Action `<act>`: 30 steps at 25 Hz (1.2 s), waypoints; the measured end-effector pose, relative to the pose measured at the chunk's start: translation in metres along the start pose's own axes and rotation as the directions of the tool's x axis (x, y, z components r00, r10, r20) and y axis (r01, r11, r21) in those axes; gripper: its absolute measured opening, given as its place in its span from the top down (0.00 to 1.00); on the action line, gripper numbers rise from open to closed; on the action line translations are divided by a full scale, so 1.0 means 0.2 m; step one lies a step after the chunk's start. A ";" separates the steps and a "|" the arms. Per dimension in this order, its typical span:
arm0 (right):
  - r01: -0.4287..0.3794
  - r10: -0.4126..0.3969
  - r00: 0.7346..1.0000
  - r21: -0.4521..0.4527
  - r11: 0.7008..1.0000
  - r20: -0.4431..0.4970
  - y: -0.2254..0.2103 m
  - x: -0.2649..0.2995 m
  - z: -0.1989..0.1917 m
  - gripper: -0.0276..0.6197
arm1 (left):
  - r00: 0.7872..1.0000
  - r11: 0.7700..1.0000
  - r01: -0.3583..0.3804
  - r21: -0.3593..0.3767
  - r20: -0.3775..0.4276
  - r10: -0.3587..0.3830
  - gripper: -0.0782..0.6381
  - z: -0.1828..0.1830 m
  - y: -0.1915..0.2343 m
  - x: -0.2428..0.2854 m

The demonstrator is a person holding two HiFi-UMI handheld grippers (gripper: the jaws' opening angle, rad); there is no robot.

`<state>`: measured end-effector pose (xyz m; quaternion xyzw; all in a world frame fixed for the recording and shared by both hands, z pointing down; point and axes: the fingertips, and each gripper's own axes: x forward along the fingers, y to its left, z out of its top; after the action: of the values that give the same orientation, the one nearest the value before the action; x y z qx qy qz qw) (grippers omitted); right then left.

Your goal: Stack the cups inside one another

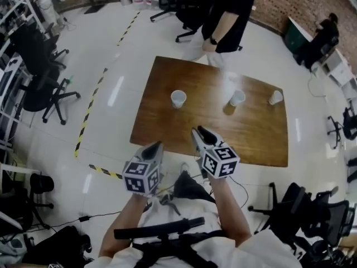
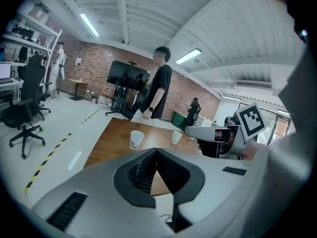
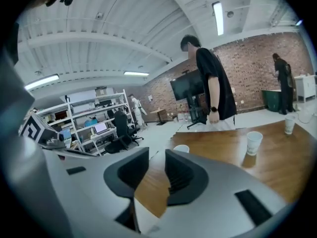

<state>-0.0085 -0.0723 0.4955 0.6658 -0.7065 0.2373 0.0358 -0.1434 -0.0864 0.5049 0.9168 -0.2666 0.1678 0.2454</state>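
Observation:
Three white paper cups stand apart on the wooden table (image 1: 167, 127): a left cup (image 1: 178, 98), a middle cup (image 1: 237, 97) and a right cup (image 1: 275, 97). Both grippers hover at the table's near edge, short of the cups. My left gripper (image 1: 156, 146) has its tips touching, with nothing held (image 2: 155, 150); beyond it I see the left cup (image 2: 136, 139) and the middle cup (image 2: 176, 137). My right gripper (image 1: 199, 130) stands open with a bare gap between its jaws (image 3: 157, 155). Ahead of it are the left cup (image 3: 181, 148), the middle cup (image 3: 254, 143) and the right cup (image 3: 290, 125).
A person in black (image 1: 226, 15) stands at the table's far edge. Black office chairs (image 1: 39, 77) stand on the floor at the left, and more chairs (image 1: 312, 211) at the near right. Yellow-black tape (image 1: 86, 116) runs along the floor left of the table.

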 end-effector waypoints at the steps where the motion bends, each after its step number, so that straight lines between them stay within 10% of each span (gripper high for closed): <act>1: -0.016 0.016 1.000 -0.015 1.000 -0.014 -0.02 0.06 0.02 0.75 | 1.000 1.000 -0.013 -0.007 0.004 0.013 0.89 0.02 0.01 0.03; 17: -0.212 0.108 0.955 -0.384 0.899 -0.274 -0.21 0.80 0.01 0.74 | 0.990 0.988 -0.143 -0.058 -0.003 0.143 0.89 0.18 0.15 0.43; 30: -0.326 0.088 0.887 -0.479 0.815 -0.453 -0.27 1.08 -0.23 0.74 | 0.980 0.967 -0.198 -0.161 -0.019 0.197 0.89 0.15 0.22 0.57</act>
<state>0.0077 -0.2543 0.6317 0.4801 -0.7903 0.1645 0.3433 -0.0720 -0.1816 0.5449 0.8625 -0.3689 0.1705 0.3016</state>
